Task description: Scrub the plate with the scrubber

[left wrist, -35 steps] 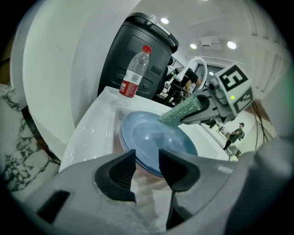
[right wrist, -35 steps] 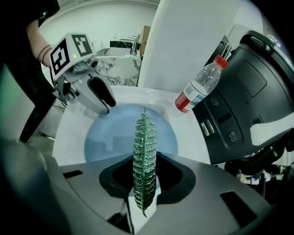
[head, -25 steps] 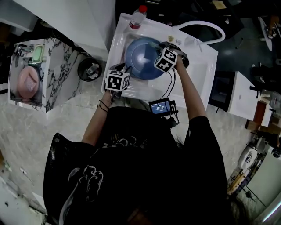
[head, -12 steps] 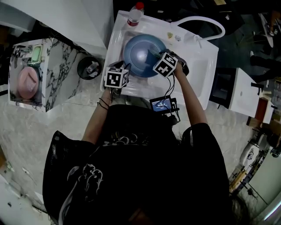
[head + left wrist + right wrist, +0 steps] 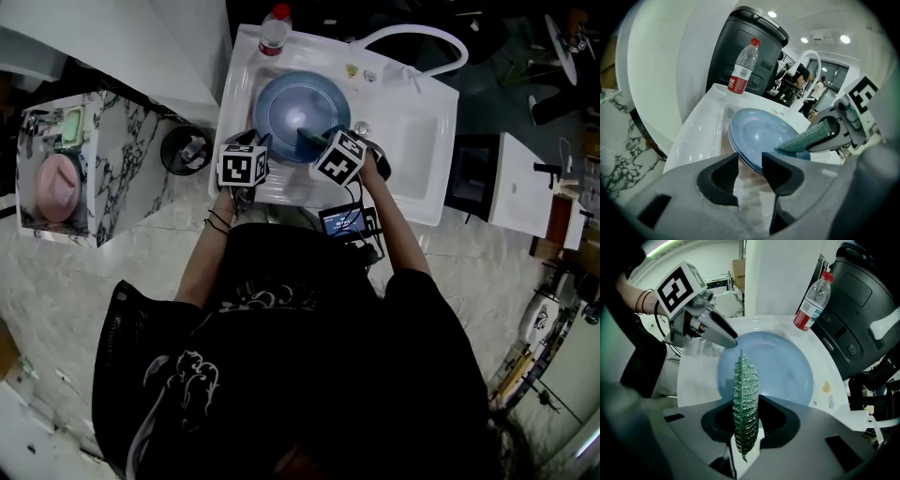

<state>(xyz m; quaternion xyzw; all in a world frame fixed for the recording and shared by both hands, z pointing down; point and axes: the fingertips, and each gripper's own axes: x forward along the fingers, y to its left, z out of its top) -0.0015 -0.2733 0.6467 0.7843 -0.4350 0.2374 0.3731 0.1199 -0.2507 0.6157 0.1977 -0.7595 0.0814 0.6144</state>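
Head view: white sink with the blue plate in its left part, bottle on the rim just behind the plate, faucet arching behind and right of it. Left gripper sits at the plate's near-left rim. Right gripper is at its near-right edge, with the green scrubber over the plate face; contact isn't resolvable from up here. Only this view shows the marble counter and black bin, both well left of the plate. Left gripper view: jaws pinched on the plate's near rim, rim running between the pads. The scrubber tip lies on the plate's right part and looks to be touching it, which the head view couldn't show. A black unit stands behind the bottle, beyond the plate. Right gripper view: jaws clamped on the scrubber, seen edge-on, upright between the pads and sticking out toward the plate; touch can't be judged from this angle. Confirms the left jaw tips on the plate's left rim. Small marks on the sink rim right of the plate.
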